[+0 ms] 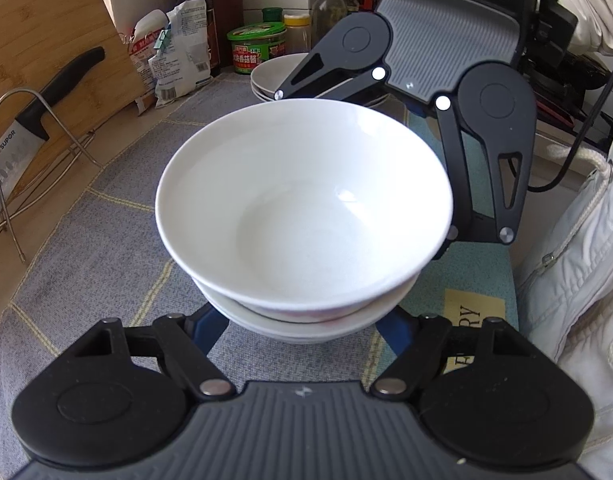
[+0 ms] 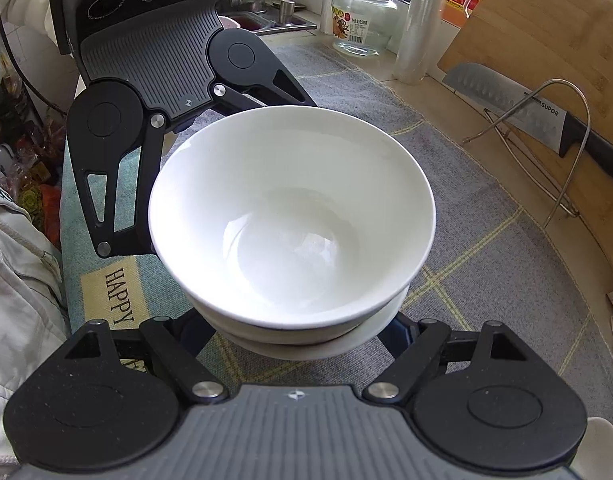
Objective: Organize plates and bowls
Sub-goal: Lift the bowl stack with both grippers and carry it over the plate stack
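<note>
A white bowl [image 1: 302, 208] sits nested on top of another white bowl [image 1: 306, 330] on the grey cloth; the top bowl also shows in the right wrist view [image 2: 290, 220]. My left gripper [image 1: 304, 320] is open, its fingers spread on either side of the stack's base and hidden under the bowls. My right gripper [image 2: 302, 324] is open too and flanks the stack from the opposite side. Each gripper faces the other across the bowls. A stack of shallow white plates [image 1: 274, 76] stands behind on the cloth.
A bamboo cutting board [image 1: 46, 52] and a knife [image 1: 30, 132] lean in a wire rack [image 1: 10, 152] at the counter's edge. Sauce bottles, a green tub [image 1: 256, 48], a bag and a glass jar [image 2: 362, 12] stand along the back. A white-sleeved arm [image 1: 578, 260] is beside the stack.
</note>
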Demonstrator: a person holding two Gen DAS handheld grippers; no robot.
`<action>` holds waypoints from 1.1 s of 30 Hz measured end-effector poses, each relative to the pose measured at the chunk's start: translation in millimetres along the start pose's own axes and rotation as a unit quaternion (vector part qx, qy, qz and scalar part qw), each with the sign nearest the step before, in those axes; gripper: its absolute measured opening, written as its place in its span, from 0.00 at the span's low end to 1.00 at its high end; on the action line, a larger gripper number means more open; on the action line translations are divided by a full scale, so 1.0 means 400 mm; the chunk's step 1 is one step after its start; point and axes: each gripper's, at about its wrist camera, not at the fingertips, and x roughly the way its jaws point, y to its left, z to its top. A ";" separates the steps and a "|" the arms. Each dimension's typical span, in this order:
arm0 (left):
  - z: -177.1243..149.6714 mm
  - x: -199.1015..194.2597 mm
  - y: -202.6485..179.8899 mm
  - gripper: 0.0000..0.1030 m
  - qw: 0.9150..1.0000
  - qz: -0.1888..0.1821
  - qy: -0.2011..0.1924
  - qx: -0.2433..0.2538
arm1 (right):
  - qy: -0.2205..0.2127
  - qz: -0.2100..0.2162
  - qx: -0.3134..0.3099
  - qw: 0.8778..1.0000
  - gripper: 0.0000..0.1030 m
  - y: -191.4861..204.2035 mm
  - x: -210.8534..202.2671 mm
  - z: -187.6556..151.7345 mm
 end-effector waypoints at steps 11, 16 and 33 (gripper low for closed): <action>0.113 0.044 -0.083 0.77 1.000 0.014 -0.003 -0.006 | -0.005 -0.003 -0.018 1.000 0.85 -0.042 -0.098 -0.070; 0.179 0.083 -0.108 0.77 1.000 0.013 -0.007 -0.005 | -0.008 -0.008 -0.022 1.000 0.85 -0.078 -0.152 -0.124; 0.410 0.254 -0.122 0.77 0.999 0.008 -0.026 0.044 | -0.010 -0.058 -0.002 0.998 0.85 -0.253 -0.302 -0.310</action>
